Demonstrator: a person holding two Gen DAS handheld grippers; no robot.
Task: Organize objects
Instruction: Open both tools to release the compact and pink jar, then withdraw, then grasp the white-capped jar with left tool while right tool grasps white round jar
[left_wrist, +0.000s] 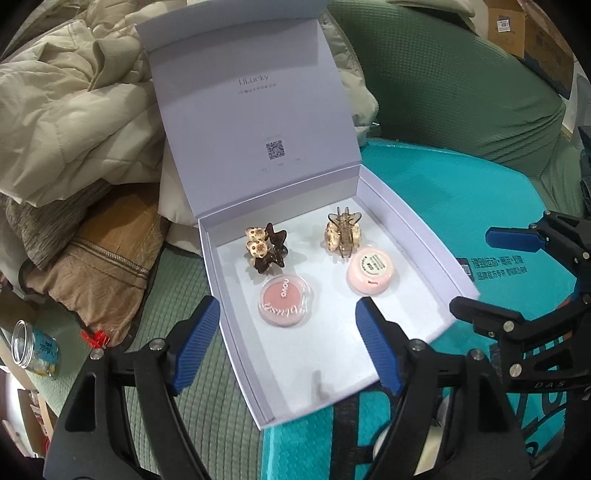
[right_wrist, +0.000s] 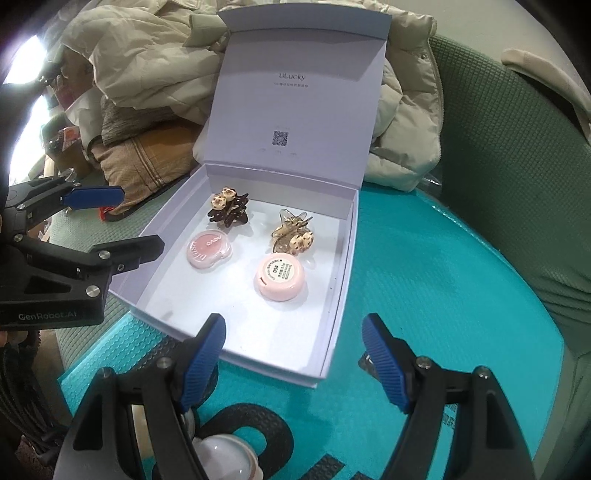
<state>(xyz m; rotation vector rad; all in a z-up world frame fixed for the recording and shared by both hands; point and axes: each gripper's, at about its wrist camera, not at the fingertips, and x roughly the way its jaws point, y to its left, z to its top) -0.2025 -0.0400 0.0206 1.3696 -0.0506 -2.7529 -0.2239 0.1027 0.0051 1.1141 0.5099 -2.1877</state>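
From the left wrist, the white hinged-lid cardboard box (left_wrist: 373, 332) on the teal textured mat (left_wrist: 461, 206) already holds a dark brown star hair claw (left_wrist: 266, 249), a translucent beige hair claw (left_wrist: 342, 233), a clear-lidded pink blush compact (left_wrist: 282, 302) and a round pale pink pot (left_wrist: 371, 276); the left gripper (left_wrist: 288, 345) hovers open, empty. From the right wrist, the right gripper (right_wrist: 293, 360) is likewise open and empty over the box's near wall (right_wrist: 258, 363); a rounded whitish object (right_wrist: 225, 456) below probably remains to be packed.

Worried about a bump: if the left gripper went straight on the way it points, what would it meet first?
Probably the clear-lidded blush compact in the open white box, centred just beyond the open left gripper; depth is unclear.
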